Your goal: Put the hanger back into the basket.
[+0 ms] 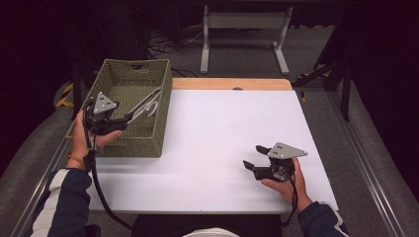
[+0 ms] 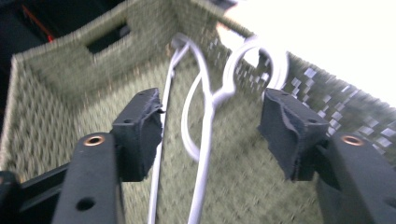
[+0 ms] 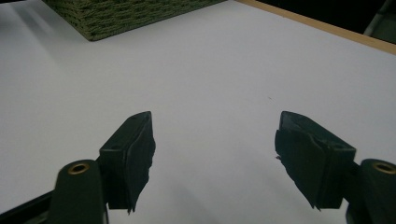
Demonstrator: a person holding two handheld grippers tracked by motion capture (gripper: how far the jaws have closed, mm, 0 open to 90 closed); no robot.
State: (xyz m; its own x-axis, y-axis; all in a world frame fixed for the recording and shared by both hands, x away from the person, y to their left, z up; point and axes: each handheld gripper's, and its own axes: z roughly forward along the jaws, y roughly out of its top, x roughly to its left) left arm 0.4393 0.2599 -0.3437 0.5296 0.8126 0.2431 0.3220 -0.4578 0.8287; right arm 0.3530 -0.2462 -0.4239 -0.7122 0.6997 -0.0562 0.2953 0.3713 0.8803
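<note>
A green woven basket stands at the table's left side. A white hanger lies inside it, leaning toward the right wall. My left gripper hovers over the basket's near left part, open. In the left gripper view the hanger runs up between the two spread jaws without touching either, its hook against the basket wall. My right gripper is open above the white tabletop at the front right, holding nothing. The right gripper view shows its jaws wide apart over the bare surface, with the basket's corner far off.
The white tabletop has a wooden strip along its far edge. Beyond the table stand a grey frame and cables on the floor. Dark metal rails run along both sides of the table.
</note>
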